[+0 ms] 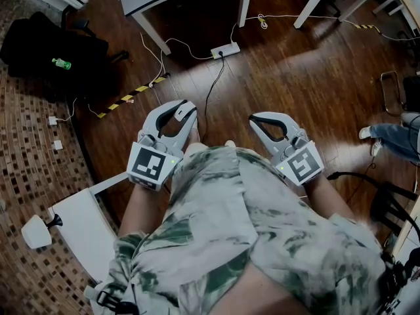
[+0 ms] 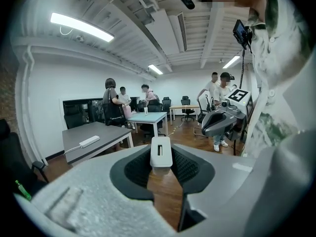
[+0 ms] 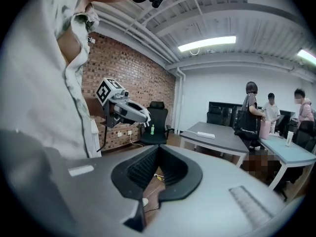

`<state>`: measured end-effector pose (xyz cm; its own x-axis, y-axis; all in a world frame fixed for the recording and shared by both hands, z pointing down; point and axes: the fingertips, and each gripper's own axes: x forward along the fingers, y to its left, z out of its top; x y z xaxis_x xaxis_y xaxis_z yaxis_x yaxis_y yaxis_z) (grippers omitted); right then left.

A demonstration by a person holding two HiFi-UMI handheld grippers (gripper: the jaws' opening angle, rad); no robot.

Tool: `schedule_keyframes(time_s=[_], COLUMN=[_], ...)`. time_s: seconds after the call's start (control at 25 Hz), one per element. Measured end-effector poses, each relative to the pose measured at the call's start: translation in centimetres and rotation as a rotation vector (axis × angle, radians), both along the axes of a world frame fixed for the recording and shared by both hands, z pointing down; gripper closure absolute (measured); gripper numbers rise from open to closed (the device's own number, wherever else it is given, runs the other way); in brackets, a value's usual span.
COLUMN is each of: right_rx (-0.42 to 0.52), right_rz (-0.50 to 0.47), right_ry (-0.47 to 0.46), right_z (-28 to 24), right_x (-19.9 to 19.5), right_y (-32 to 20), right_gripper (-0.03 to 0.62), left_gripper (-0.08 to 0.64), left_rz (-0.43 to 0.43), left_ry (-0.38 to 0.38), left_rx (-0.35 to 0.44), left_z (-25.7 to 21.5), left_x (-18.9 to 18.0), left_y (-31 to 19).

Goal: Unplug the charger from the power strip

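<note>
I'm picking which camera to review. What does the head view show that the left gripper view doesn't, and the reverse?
Head view only: the floor power strip, a black cable plugged in. Left gripper view only: the white charger gripped by the left hand-held gripper, people at tables. Both: the right hand-held gripper, a green bottle.

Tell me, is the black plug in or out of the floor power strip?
In: head view shows the black plug seated in the power strip, cable trailing away.
</note>
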<state>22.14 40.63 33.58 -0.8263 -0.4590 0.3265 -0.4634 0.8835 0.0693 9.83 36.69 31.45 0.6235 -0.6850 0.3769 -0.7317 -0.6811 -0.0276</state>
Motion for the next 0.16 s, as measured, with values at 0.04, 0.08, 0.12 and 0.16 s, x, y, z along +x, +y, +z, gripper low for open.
schedule_keyframes(time_s=[0.04,0.08,0.12,0.16], right_rx=[0.001,0.003,0.007,0.01], right_rz=[-0.003,-0.006,-0.009,-0.012], right_ry=[0.002,0.007,0.012,0.018], right_z=[-0.08,-0.24,-0.44,-0.65], right_x=[-0.22,-0.52,-0.84,-1.17], right_y=[-0.35,-0.57,-0.72,-0.85], right_gripper=[0.584,0.584,0.584,0.584], left_gripper=[0.453,0.453,0.453,0.453], left_rz=[-0.003,-0.003,0.0,0.004], left_ry=[0.009,0.015,0.015,0.012], left_rx=[0.002,0.003,0.005,0.008], left_z=[-0.33,-0.59,-0.77,-0.91], left_x=[-0.13,-0.35,-0.66,-0.99], left_y=[-0.41,-0.63,-0.74,-0.82])
